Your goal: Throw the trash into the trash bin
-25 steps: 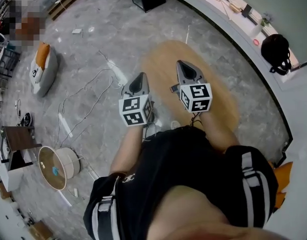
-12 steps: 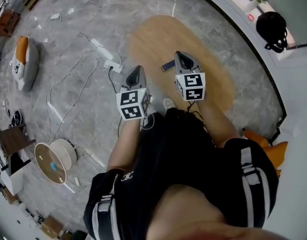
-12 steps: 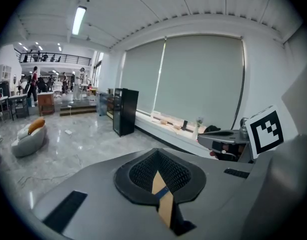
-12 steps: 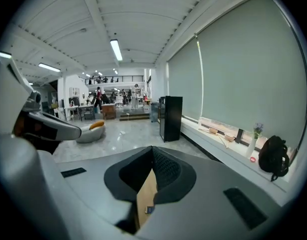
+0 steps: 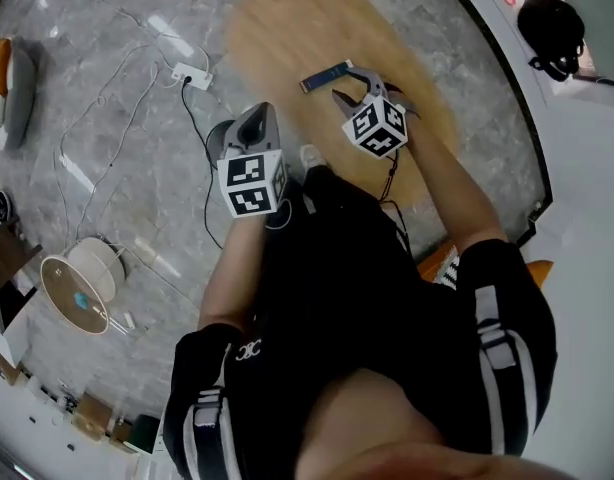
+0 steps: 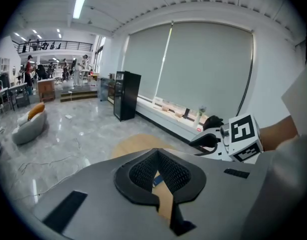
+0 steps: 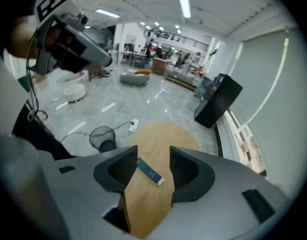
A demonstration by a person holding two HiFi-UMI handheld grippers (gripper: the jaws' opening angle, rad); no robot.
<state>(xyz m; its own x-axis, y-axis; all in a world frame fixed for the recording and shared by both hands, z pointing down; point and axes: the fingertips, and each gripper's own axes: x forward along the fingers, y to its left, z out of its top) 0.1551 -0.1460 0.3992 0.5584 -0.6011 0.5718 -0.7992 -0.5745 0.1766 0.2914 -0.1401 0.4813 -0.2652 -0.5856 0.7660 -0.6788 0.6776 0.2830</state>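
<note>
A blue strip of wrapper (image 5: pixel 327 76) lies on the oval wooden table (image 5: pixel 287 28). My right gripper (image 5: pixel 355 84) hangs just above it. Its jaws have just been opening and stand open, with nothing between them. In the right gripper view the wrapper (image 7: pixel 150 171) shows on the tabletop in the gap between the fingers. A black mesh trash bin (image 7: pixel 102 136) stands on the floor left of the table. My left gripper (image 5: pixel 249 133) hovers above the bin (image 5: pixel 223 136) and hides most of it. It is shut and holds nothing.
A white power strip (image 5: pixel 183 71) and its cables trail over the grey floor by the bin. A round white drum-like thing (image 5: pixel 77 288) lies at the left. A black bag (image 5: pixel 552 28) sits on the curved ledge. A black cabinet (image 7: pixel 216 104) stands beyond the table.
Both grippers have come down toward the table and bin. The right gripper has rolled and its jaws have opened. The wrapper has come into view beside it.
</note>
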